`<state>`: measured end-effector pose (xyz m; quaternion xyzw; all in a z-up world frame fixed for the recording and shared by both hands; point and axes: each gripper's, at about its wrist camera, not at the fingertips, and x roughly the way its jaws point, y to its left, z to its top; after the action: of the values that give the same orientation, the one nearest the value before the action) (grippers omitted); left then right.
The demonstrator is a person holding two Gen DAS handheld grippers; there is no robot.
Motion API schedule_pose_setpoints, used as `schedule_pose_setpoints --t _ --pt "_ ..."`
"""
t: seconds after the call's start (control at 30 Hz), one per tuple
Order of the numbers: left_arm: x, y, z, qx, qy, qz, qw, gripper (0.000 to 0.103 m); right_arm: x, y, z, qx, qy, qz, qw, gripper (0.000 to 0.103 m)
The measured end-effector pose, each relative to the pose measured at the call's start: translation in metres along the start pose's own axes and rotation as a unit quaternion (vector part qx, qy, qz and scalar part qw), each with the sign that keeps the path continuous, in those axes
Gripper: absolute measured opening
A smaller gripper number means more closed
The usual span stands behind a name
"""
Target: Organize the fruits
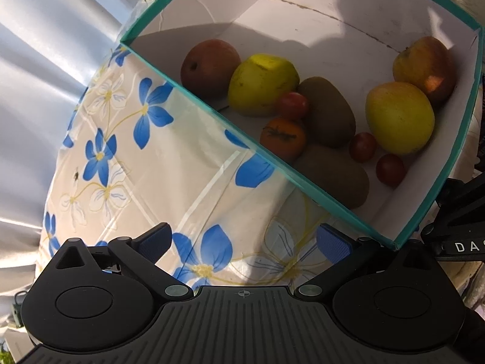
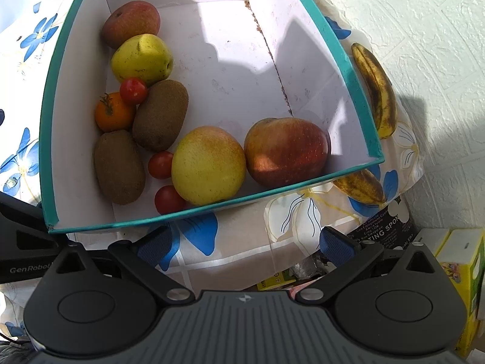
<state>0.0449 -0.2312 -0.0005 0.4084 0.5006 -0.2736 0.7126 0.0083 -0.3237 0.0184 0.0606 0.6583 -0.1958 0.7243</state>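
Nearest the cameras, the left gripper [image 1: 244, 244] and the right gripper [image 2: 245, 244] both hover over the floral blue-and-white tablecloth [image 1: 151, 157] with their blue-padded fingers spread apart and nothing between them; neither touches the box or any fruit. This stance suggests both tools are free for a next pick rather than mid-carry. Just beyond the fingers stands the white cardboard box with teal rim [image 2: 212, 207], its near wall upright and forming the first edge that any reach must clear from above. Inside, the fruits sit in two clusters: along the left wall lie two brown kiwis [image 2: 159, 115], an orange tomato with a green calyx [image 2: 113, 116], three small red cherry tomatoes [image 2: 133, 90], a yellow-green apple [image 2: 142, 59] and a dull red apple [image 2: 130, 24]; against the near wall rest a yellow apple with a blush [image 2: 207, 165] and a red-and-orange apple [image 2: 286, 151], touching each other. The clustering appears to leave the centre and far right of the box floor bare, which gives open room for further items. Farthest out, two spotted yellow bananas [image 2: 376, 91] lie on the cloth outside the right wall, near the table edge and a white textured wall [image 2: 424, 30]; they are judged the remaining items, with limited side clearance there.
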Motion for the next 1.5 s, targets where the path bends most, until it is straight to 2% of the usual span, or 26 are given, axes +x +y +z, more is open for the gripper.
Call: schedule_pose_setpoints --t 1.5 --pt "0.0034 -0.0004 -0.0011 0.009 0.001 0.002 1.0 0.103 0.0028 -0.0001 0.0 -0.002 0.003 0.004 1.0 0.103"
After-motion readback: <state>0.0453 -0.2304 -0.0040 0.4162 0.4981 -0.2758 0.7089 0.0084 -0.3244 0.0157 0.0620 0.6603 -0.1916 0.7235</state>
